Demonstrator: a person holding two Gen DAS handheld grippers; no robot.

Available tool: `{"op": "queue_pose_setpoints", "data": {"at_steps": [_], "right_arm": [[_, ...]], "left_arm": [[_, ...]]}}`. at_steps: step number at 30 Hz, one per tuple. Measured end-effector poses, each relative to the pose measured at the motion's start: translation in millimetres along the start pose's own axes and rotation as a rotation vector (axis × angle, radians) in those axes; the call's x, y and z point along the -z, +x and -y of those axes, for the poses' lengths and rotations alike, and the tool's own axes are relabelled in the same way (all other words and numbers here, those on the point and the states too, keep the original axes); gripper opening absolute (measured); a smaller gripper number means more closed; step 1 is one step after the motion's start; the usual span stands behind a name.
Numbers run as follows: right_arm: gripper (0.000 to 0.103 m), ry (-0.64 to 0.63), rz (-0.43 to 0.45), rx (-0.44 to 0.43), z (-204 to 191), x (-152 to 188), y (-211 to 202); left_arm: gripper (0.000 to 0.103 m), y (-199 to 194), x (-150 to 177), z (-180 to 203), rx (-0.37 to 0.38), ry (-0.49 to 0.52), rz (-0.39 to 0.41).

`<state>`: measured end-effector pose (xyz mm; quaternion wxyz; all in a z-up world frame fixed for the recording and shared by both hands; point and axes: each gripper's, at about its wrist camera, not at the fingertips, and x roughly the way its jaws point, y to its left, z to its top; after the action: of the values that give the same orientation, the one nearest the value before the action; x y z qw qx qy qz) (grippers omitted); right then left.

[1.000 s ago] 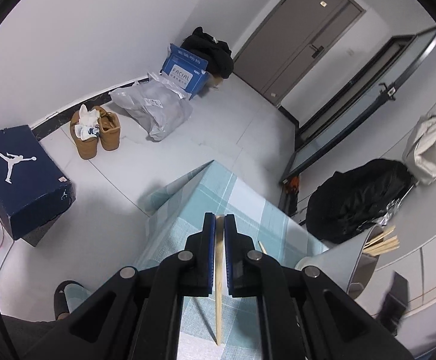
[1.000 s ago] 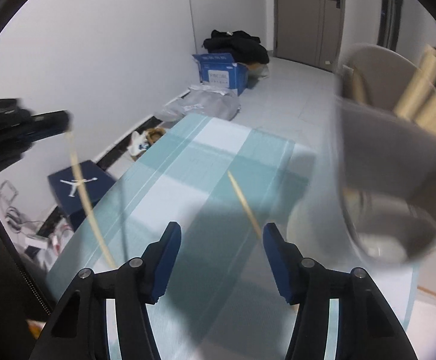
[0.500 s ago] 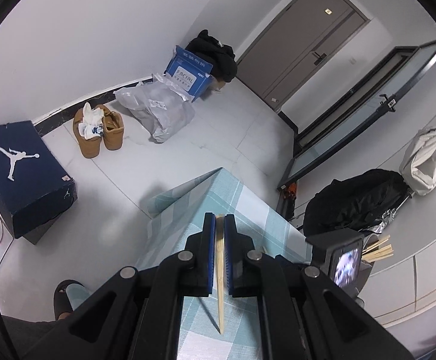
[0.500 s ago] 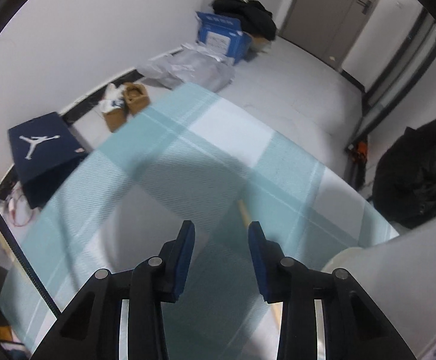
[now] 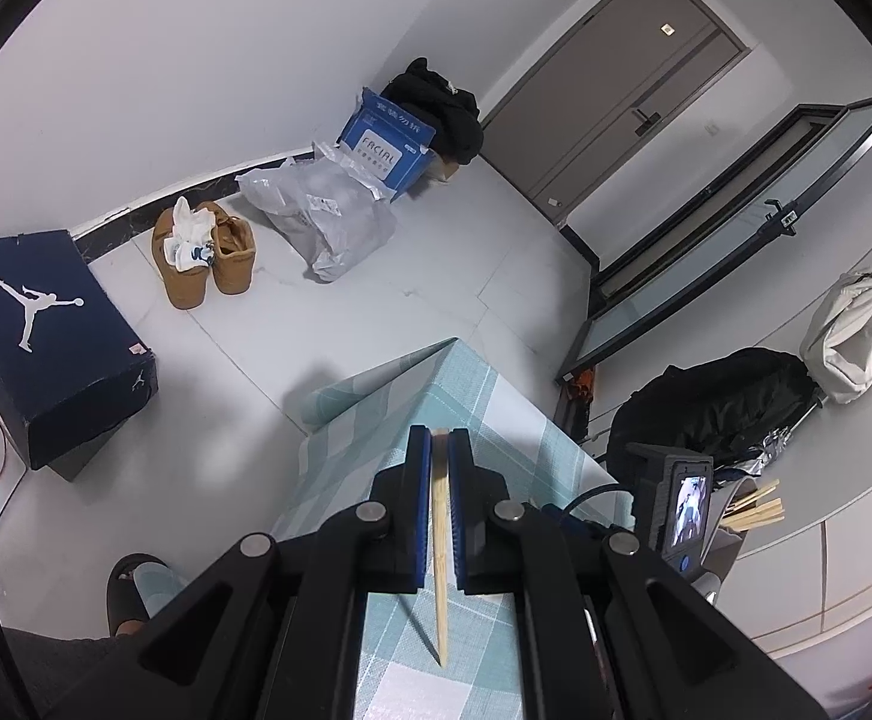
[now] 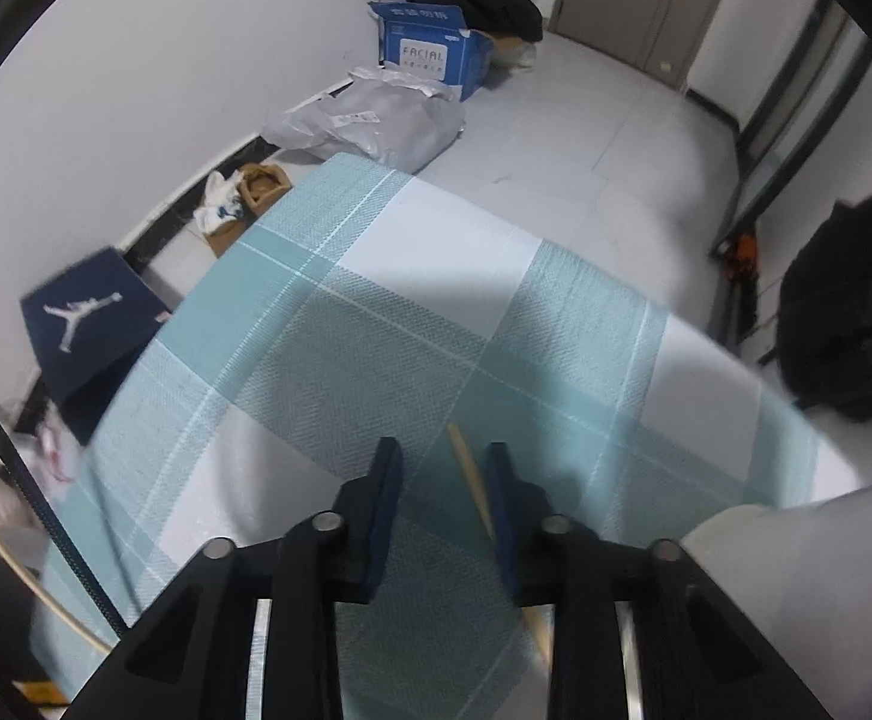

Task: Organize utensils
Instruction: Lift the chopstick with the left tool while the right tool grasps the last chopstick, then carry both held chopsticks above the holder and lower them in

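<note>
My left gripper [image 5: 439, 438] is shut on a wooden chopstick [image 5: 439, 540], whose thin tip hangs down over the teal checked tablecloth [image 5: 466, 396]. In the right wrist view a second chopstick [image 6: 466, 468] lies flat on the cloth [image 6: 376, 330]. My right gripper [image 6: 442, 453] points steeply down over it. Its jaws are closing, with the chopstick between them close to the right pad, and the left pad stands apart. A metal holder [image 5: 754, 510] with several chopsticks stands at the right, partly hidden behind the right gripper's body [image 5: 676, 504]. The holder [image 6: 796, 570] shows as a pale blur.
On the floor beyond the table are a dark shoe box [image 5: 46, 330], brown boots [image 5: 202, 252], a grey plastic bag [image 5: 322, 216] and a blue carton [image 5: 388, 144]. A black bag [image 5: 718, 402] lies right of the table. A foot in a slipper [image 5: 130, 588] stands at the lower left.
The right gripper came down toward the cloth and its jaws narrowed around the lying chopstick. The holder slid out to the right edge of its view. The left gripper kept its chopstick.
</note>
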<state>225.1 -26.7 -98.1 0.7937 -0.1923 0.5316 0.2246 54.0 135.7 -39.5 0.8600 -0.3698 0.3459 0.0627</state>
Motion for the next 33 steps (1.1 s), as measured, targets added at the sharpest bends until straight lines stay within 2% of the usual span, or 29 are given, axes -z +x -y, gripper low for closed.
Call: {"op": "queue_pose_setpoints", "data": {"at_steps": [1,2,5,14,21,24,29,33], "right_arm": [[0.017,0.013,-0.004,-0.016,0,0,0],[0.009,0.023,-0.009,-0.039,0,0,-1],[0.003,0.020,-0.026,-0.084,-8,3,-3],[0.003,0.085,-0.031,-0.227,-12,21,-24],[0.003,0.069,0.008,-0.237,-14,30,-42],[0.003,0.081,0.049,-0.249,-13,36,-56],[0.003,0.082,0.181,-0.277,-5,51,-103],[0.003,0.105,0.271,-0.294,5,72,-137]], "left_arm": [[0.002,0,0,0,0.000,0.000,0.001],[0.002,0,0,0,-0.001,0.002,0.001],[0.002,0,1,1,0.007,0.004,-0.008],[0.002,-1,1,1,0.017,-0.003,-0.019],[0.002,-3,3,8,0.008,0.027,-0.009],[0.002,-4,5,13,0.009,0.048,-0.008],[0.002,-3,9,21,0.037,0.084,-0.032],[0.002,-5,17,36,0.047,0.152,-0.041]]}}
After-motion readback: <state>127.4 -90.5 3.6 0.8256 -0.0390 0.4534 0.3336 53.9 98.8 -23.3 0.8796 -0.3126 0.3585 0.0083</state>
